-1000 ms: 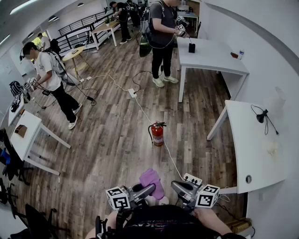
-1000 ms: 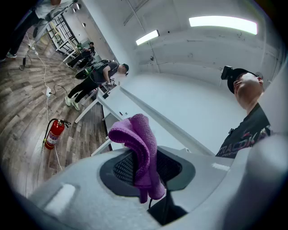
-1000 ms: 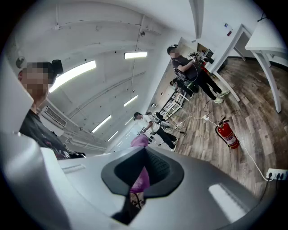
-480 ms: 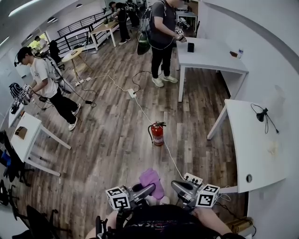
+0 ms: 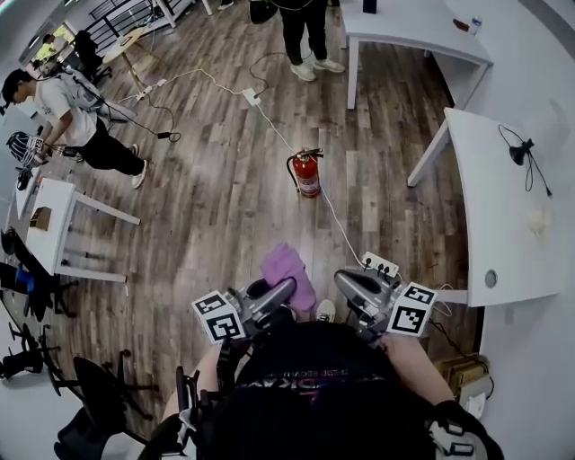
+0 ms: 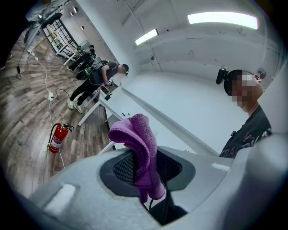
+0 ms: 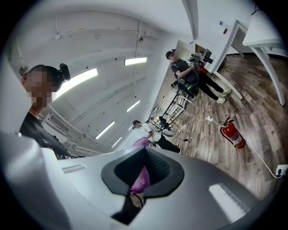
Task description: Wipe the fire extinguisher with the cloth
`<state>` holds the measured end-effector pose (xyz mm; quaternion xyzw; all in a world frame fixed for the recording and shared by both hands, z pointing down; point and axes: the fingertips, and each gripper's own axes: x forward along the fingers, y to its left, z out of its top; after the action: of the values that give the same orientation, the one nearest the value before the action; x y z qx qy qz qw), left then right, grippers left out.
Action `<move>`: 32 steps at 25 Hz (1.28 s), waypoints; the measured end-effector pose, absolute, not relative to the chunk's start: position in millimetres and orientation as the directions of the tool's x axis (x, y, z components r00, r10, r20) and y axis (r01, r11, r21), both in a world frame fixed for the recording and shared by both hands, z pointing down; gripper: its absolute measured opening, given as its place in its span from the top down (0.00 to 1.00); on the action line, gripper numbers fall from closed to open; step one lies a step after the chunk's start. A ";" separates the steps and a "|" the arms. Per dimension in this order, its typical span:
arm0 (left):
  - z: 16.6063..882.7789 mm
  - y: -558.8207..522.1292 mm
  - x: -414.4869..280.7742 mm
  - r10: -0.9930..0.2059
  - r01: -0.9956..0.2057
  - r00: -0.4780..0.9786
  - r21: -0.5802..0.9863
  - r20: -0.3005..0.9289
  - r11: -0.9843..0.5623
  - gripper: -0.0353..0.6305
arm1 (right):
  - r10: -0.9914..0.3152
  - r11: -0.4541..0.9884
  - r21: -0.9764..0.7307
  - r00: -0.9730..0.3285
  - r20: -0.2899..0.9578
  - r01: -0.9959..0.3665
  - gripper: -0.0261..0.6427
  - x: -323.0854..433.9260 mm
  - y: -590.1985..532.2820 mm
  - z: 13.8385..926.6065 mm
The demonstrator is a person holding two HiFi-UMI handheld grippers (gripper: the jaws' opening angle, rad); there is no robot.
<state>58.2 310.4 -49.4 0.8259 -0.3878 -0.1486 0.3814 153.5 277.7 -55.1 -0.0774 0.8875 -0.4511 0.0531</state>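
The fire extinguisher (image 5: 307,173) stands upright on the wooden floor (image 5: 216,216), red with a black hose and handle at the top, well apart from both grippers and untouched. A white cable (image 5: 334,216) runs across the boards just beside its base and leads down to a white power strip (image 5: 379,266) near the person's right side.

The cloth (image 5: 287,272) is purple and bunched, and it is not on the extinguisher. It is held in the left gripper (image 5: 284,289), whose jaws are clamped on it — its folded upper part rises above the pads and a shorter tail hangs below them. The right gripper (image 5: 345,280) is held just beside the left one at about the same height, its jaws drawn together with nothing caught between them; in its own view only a sliver of the purple cloth shows beyond them. Both grippers are held close in front of the person's body, pointing forward towards the extinguisher.

Farther out, a long white table (image 5: 490,207) lines the right wall, and another white table (image 5: 422,31) stands beyond the extinguisher with a standing person (image 5: 305,27) next to it. At the far left a second person (image 5: 72,117) bends near a small white table (image 5: 49,220).
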 end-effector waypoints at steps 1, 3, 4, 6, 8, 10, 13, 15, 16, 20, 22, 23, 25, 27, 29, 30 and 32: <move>-45.7 310.5 56.0 -0.755 -0.530 0.653 0.748 0.061 -0.399 0.80 | -0.189 0.569 -0.818 -0.982 -0.027 -0.088 0.96 152.7 276.7 -51.3; -40.6 311.0 51.9 -0.754 -0.535 0.652 0.752 0.078 -0.385 0.80 | -0.195 0.549 -0.831 -0.980 -0.028 -0.086 0.96 150.6 275.7 -45.2; -39.6 310.0 49.2 -0.754 -0.537 0.652 0.753 0.083 -0.381 0.80 | -0.197 0.544 -0.835 -0.980 -0.029 -0.085 0.96 148.6 274.5 -43.9; -39.8 305.6 42.4 -0.753 -0.537 0.652 0.754 0.087 -0.378 0.80 | -0.200 0.543 -0.836 -0.979 -0.034 -0.082 0.96 142.8 271.2 -44.4; -40.0 300.6 36.2 -0.747 -0.535 0.659 0.754 0.089 -0.382 0.80 | -0.212 0.540 -0.837 -0.977 -0.034 -0.088 0.96 137.8 267.7 -44.5; -39.0 296.0 31.7 -0.739 -0.530 0.668 0.754 0.089 -0.388 0.80 | -0.229 0.530 -0.842 -0.973 -0.022 -0.106 0.96 134.8 264.0 -41.5; -36.7 285.7 21.7 -0.730 -0.508 0.679 0.767 0.077 -0.391 0.80 | -0.251 0.519 -0.844 -0.968 0.001 -0.135 0.96 127.1 255.3 -38.0; -34.1 277.5 10.2 -0.723 -0.491 0.687 0.778 0.069 -0.393 0.80 | -0.264 0.520 -0.840 -0.965 0.016 -0.156 0.96 116.8 247.7 -37.6; -32.6 273.3 2.7 -0.720 -0.482 0.691 0.783 0.064 -0.393 0.80 | -0.271 0.520 -0.837 -0.962 0.024 -0.167 0.96 110.4 243.7 -37.6; -30.5 250.7 -35.3 -0.706 -0.450 0.706 0.799 0.045 -0.399 0.80 | -0.315 0.515 -0.829 -0.948 0.052 -0.217 0.95 78.8 223.3 -38.2; -29.2 234.5 -57.8 -0.697 -0.439 0.716 0.802 0.040 -0.405 0.80 | -0.339 0.510 -0.826 -0.939 0.062 -0.239 0.96 58.6 209.8 -39.0; -27.6 226.0 -69.8 -0.693 -0.432 0.720 0.805 0.037 -0.406 0.80 | -0.349 0.506 -0.826 -0.935 0.066 -0.247 0.96 47.3 202.6 -38.8; -22.5 210.3 -94.1 -0.686 -0.419 0.727 0.813 0.033 -0.404 0.80 | -0.366 0.493 -0.829 -0.927 0.075 -0.262 0.96 24.4 188.9 -36.1; -17.2 195.7 -116.0 -0.676 -0.415 0.736 0.818 0.043 -0.399 0.80 | -0.385 0.475 -0.834 -0.919 0.089 -0.280 0.96 2.8 175.2 -31.3; -9.8 183.9 -135.9 -0.665 -0.402 0.745 0.830 0.049 -0.388 0.80 | -0.404 0.456 -0.837 -0.909 0.107 -0.301 0.96 -16.9 162.3 -26.0; -5.4 178.5 -145.0 -0.659 -0.394 0.750 0.836 0.052 -0.382 0.80 | -0.414 0.449 -0.837 -0.903 0.116 -0.313 0.96 -26.1 155.8 -23.2; 4.6 169.1 -161.6 -0.648 -0.384 0.759 0.846 0.061 -0.370 0.80 | -0.432 0.435 -0.837 -0.893 0.130 -0.332 0.96 -43.5 145.1 -17.5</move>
<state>-161.6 169.1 4.6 0.8154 -0.3162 -0.1424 0.4635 -43.5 145.1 -17.5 -0.2257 0.8454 -0.4813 0.0519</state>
